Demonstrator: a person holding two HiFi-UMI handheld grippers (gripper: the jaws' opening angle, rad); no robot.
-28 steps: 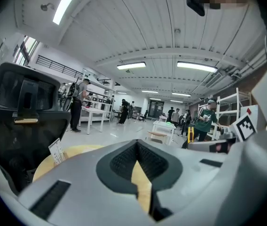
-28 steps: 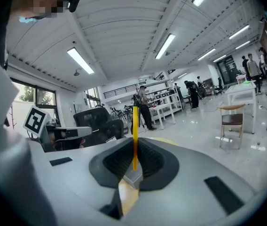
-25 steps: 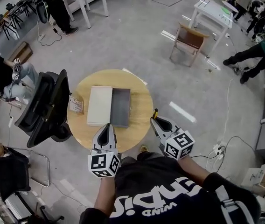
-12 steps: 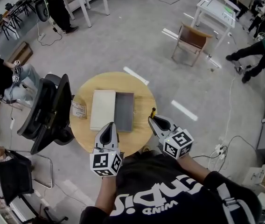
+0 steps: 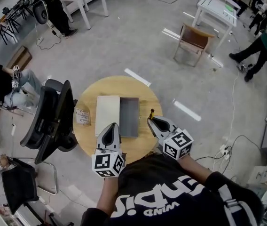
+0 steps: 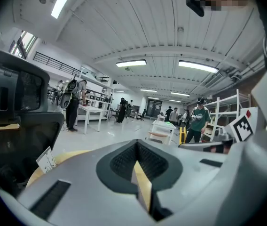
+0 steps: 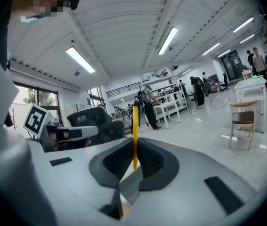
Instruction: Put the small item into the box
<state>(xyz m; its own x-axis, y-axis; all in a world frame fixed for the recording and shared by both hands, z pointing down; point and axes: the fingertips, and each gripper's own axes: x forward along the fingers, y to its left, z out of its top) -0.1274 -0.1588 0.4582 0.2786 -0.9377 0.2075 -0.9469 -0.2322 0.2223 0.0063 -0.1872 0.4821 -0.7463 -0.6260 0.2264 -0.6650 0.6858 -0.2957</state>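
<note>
The left gripper [image 6: 136, 145] has its jaws closed together with nothing between them; a tan sliver shows through the slit below the tips. The wooden table [image 6: 74, 155] curves off to the left, and a card [image 6: 45, 159] stands tilted at its left edge. A black chair [image 6: 16, 112] stands just beyond that edge. From the right the right gripper [image 6: 181, 145] reaches in, a yellow stick [image 6: 182, 134] upright at its tip. People [image 6: 199, 119] and white desks [image 6: 92, 113] fill the hall behind.
</note>
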